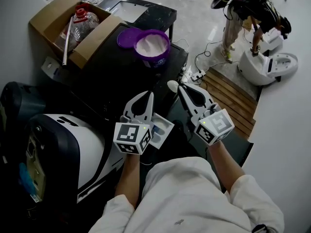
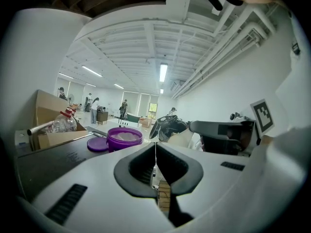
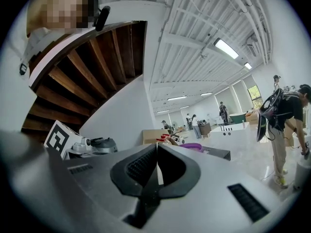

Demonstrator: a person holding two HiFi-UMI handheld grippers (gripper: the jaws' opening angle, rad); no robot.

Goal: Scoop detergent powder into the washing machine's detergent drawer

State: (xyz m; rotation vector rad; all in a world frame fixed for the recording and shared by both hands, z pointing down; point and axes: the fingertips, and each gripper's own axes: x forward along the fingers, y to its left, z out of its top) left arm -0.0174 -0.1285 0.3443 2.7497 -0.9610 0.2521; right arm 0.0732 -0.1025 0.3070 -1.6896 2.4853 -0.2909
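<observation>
While both grippers hang over the machine front, head view: right gripper has its jaws closed on what I read as the handle of a white scoop, bowl sticking out past the tips. Left gripper has its jaws together, nothing in them. Detergent drawer is pulled out, low between the two grippers, just beside the left one's marker cube. Purple powder tub sits open on the black machine top, its lid touching it on the left. The tub is ahead of the scoop and slightly left, well apart. Scoop axis runs along the jaws, roughly toward the tub. Can't tell whether the bowl is loaded.

Left gripper view: left gripper pads meet, with only a sliver of light between. Tub is ahead-left, powder visible inside.

Right gripper view: right gripper is clamped, with a thin white strip between the pads, likely the handle edge-on. Tub rim peeks just right of the tips.

Judgement: the right hand does the scooping. The drawer is nearer than the tub.
</observation>
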